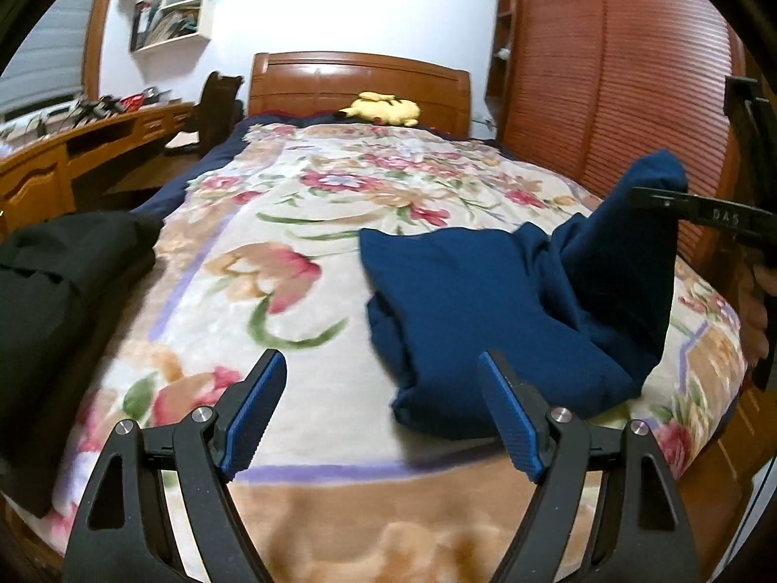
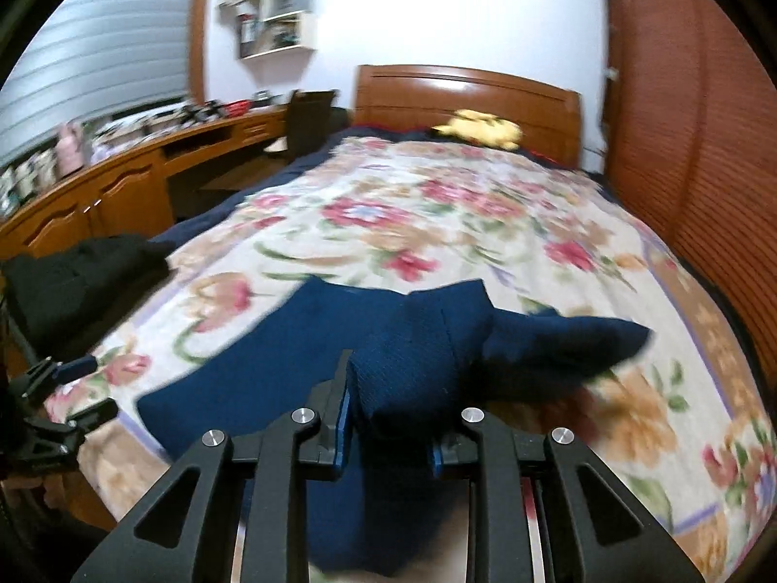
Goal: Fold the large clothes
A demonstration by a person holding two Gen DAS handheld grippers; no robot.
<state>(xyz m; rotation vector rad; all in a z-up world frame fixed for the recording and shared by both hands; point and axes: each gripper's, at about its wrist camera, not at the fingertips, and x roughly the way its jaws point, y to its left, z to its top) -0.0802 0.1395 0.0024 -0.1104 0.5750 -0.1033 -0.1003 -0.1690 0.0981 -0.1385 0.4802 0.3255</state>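
A navy blue garment lies partly folded on the floral bedspread at the right side of the bed. My left gripper is open and empty, hovering just left of the garment's near edge. My right gripper is shut on a bunched fold of the same blue garment and lifts that part above the bed. In the left wrist view the right gripper shows at the right, pinching the raised peak of the cloth. The left gripper shows at the far left of the right wrist view.
A folded black garment lies at the bed's left edge. A yellow plush toy sits by the wooden headboard. A wooden desk with a chair runs along the left, a slatted wardrobe along the right.
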